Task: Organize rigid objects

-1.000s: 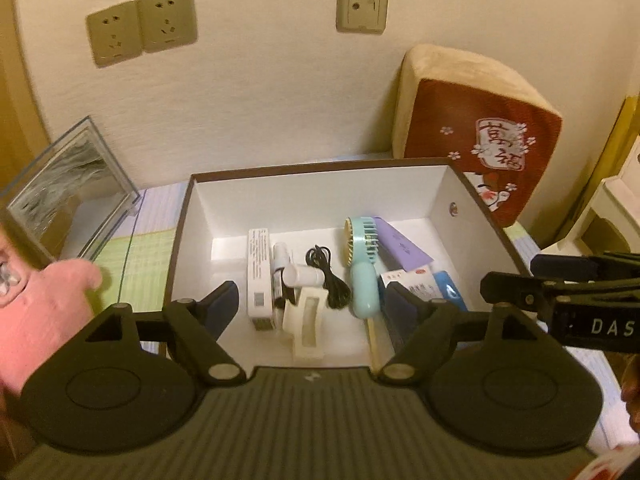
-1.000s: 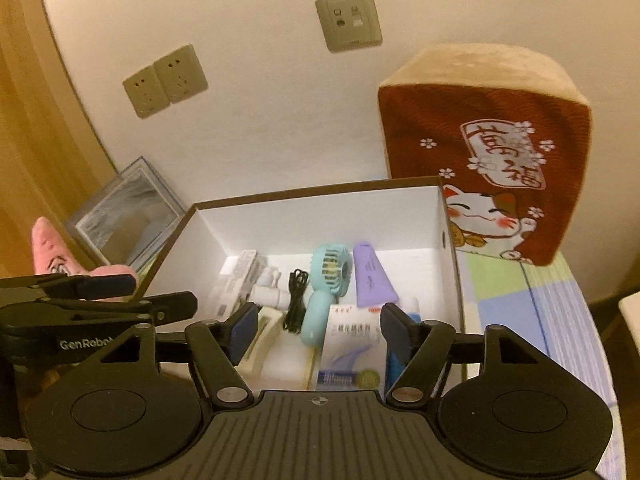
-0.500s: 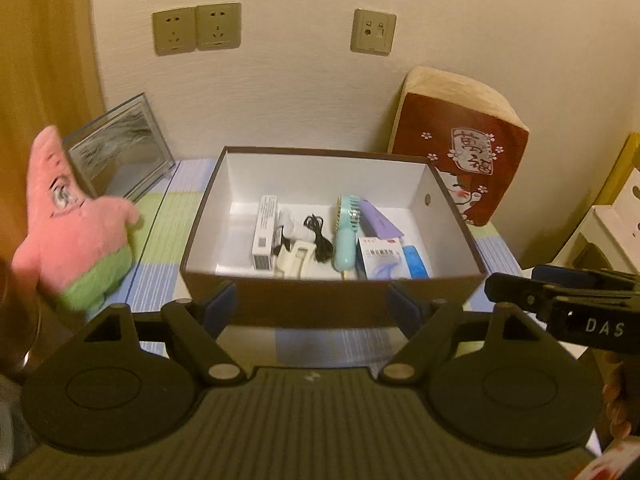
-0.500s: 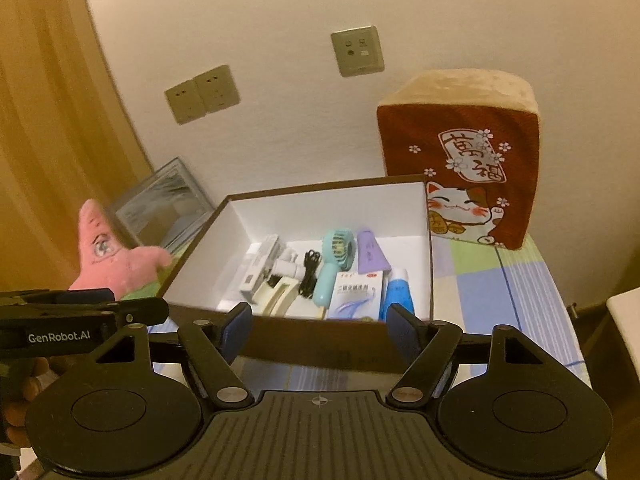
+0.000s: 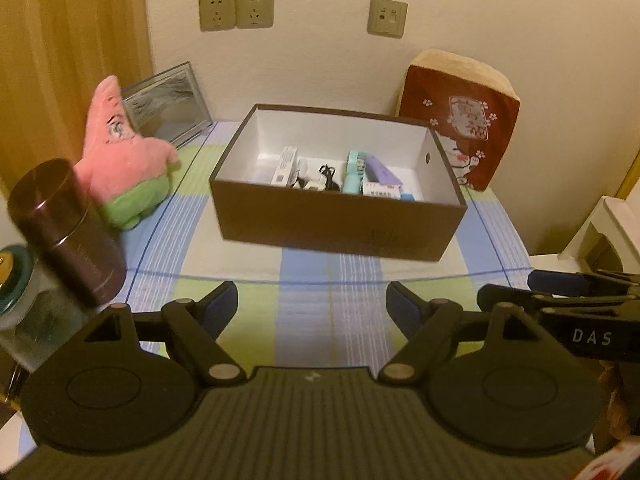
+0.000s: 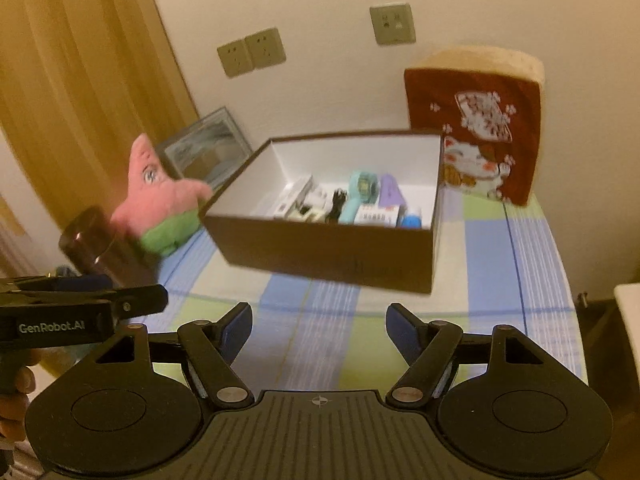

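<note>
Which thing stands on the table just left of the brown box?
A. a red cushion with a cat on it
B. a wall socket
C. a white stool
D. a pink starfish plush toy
D: the pink starfish plush toy sits on the table beside the left wall of the brown box.

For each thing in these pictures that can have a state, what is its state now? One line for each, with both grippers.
Brown box: lid off, small items inside.
Dark canister: lid on, leaning in the fisheye view.
Pink star plush: upright, beside the box.
Picture frame: leaning against the wall.
Left gripper: open, empty.
Right gripper: open, empty.
</note>
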The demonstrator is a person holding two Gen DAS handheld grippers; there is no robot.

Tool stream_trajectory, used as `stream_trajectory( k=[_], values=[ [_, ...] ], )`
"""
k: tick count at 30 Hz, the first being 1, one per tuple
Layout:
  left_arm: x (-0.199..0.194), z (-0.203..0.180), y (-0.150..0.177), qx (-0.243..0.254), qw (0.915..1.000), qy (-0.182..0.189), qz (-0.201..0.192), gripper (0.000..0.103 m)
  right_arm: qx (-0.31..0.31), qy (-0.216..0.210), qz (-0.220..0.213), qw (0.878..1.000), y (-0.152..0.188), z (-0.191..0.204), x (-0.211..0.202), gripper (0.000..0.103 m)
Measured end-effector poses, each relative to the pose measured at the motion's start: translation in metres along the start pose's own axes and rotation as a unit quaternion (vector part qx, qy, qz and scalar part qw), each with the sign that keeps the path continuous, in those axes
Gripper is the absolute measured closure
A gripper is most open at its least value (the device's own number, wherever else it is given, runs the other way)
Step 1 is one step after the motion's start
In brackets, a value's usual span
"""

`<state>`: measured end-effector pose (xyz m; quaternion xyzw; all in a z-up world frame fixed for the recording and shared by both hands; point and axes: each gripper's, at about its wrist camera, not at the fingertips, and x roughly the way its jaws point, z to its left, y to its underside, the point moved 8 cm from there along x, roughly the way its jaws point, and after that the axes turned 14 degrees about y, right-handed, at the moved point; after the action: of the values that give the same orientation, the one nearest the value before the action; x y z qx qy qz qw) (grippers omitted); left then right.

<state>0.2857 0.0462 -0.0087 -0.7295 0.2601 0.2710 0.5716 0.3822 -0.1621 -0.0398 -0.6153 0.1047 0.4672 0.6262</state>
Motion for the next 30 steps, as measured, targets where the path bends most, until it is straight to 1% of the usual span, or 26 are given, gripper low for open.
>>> stream_trajectory(
  k=[7,13,19,30],
  values=[
    [-0.021,-0.001,0.023,-0.001,0.9999,-0.013,0.004,0.025,-0.008,-0.002,0.016,1.0,0.028,-0.002,-0.016,0.029],
    [-0.039,0.006,0.044,0.002,0.9998,-0.013,0.013,0.025,-0.003,-0.005,0.039,0.999,0.052,0.008,-0.028,0.029],
    [-0.055,0.011,0.067,0.014,0.9994,0.005,0.032,0.027,0.001,0.013,0.048,0.999,0.075,0.026,-0.044,0.029],
    [-0.092,0.038,0.107,0.032,0.9979,0.031,0.046,0.027,0.033,0.051,0.052,0.997,0.119,0.063,-0.081,0.029]
  ],
)
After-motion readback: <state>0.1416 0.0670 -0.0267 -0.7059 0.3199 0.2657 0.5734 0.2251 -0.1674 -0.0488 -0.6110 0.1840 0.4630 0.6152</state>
